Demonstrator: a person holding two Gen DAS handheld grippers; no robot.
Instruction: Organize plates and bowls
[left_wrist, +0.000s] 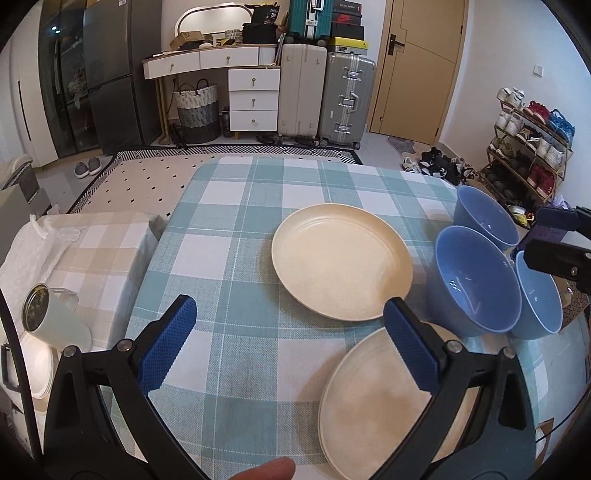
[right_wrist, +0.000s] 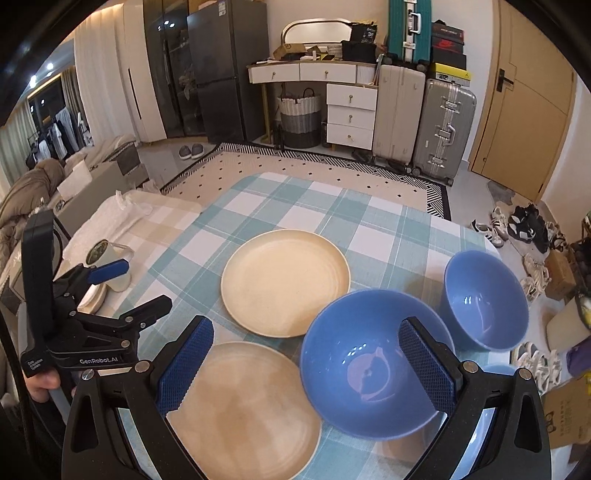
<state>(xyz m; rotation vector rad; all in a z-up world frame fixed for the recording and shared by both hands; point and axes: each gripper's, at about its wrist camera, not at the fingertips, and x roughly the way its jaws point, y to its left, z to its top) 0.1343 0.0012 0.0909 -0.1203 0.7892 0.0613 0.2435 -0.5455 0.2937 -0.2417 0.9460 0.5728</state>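
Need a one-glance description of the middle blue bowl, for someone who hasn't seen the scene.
On the checked tablecloth, right of two cream plates, stand three blue bowls. It is the middle bowl, nearest the plates, with the right gripper open above it.

I see white walls, a tan wooden door (left_wrist: 413, 66) far right. Far wall: white drawer desk (left_wrist: 243, 77), oval mirror (left_wrist: 212, 16), woven basket (left_wrist: 197, 109) under it, beige suitcase (left_wrist: 301, 92) beside a silver suitcase (left_wrist: 345, 98). Dark fridge (left_wrist: 118, 74) far left. Shoe rack (left_wrist: 532, 147) on the right. Patterned rug (right_wrist: 332, 173) on the floor. Ceiling spotlights (right_wrist: 40, 74) lit at left.
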